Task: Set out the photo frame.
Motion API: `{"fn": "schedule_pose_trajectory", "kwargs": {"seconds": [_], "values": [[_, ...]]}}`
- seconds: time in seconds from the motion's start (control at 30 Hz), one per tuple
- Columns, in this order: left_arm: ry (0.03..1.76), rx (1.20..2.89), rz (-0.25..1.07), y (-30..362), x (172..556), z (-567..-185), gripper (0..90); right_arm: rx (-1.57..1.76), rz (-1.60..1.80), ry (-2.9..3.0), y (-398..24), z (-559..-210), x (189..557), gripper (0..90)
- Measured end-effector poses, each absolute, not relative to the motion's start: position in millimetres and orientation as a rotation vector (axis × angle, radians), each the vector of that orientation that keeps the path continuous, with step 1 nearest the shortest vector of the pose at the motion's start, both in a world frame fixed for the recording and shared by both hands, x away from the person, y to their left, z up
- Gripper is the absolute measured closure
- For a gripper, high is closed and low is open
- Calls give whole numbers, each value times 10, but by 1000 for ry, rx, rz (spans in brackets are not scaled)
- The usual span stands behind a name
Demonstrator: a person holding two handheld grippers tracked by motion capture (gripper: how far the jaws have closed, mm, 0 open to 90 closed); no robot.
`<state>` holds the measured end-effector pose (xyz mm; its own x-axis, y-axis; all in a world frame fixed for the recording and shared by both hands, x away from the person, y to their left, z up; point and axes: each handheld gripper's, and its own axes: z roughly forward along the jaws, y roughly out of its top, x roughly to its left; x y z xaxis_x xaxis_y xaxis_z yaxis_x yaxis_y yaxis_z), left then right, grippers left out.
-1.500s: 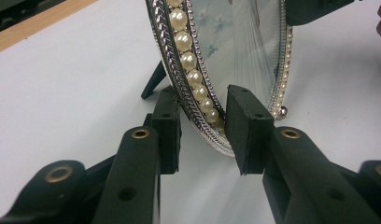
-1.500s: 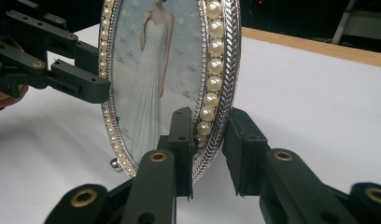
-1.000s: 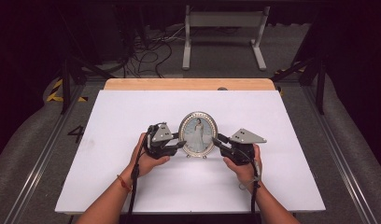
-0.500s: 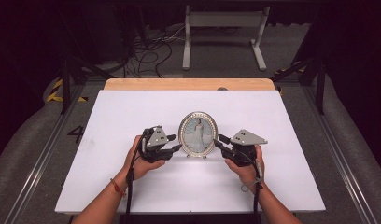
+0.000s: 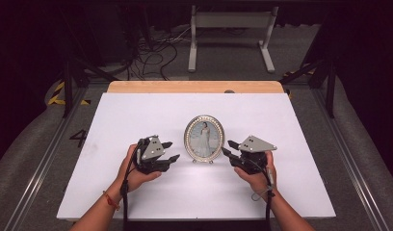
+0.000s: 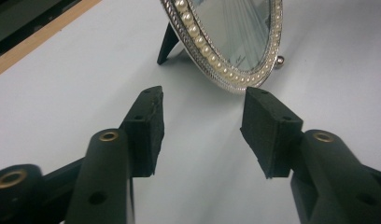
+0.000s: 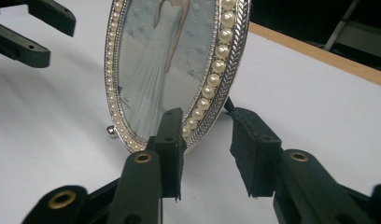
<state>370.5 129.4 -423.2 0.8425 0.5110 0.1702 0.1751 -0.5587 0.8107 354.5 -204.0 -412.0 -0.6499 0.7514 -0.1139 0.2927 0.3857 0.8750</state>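
Pearl-rimmed oval frame (image 5: 204,138) stands upright mid-picture between both hands; the right gripper (image 5: 227,147) sits nearer; the left gripper (image 5: 170,151), like it, has just been opening, nothing clamped.

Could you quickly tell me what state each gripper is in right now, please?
Left gripper: open, jaws just been opening, empty, short of the frame.
Right gripper: open, jaws just been opening, close by the frame's edge without gripping it.
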Motion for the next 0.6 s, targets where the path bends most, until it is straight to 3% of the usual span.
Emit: {"fn": "schedule_pose_trajectory", "kwargs": {"seconds": [0.23,0.6], "values": [[522,2158,520,1432,3634,-4258,427,870,1211,2155,-2083,-4087,3533,565],[530,2208,573,1611,3513,-4301,293,822,1155,2176,-2250,-4126,3454,375]]}}
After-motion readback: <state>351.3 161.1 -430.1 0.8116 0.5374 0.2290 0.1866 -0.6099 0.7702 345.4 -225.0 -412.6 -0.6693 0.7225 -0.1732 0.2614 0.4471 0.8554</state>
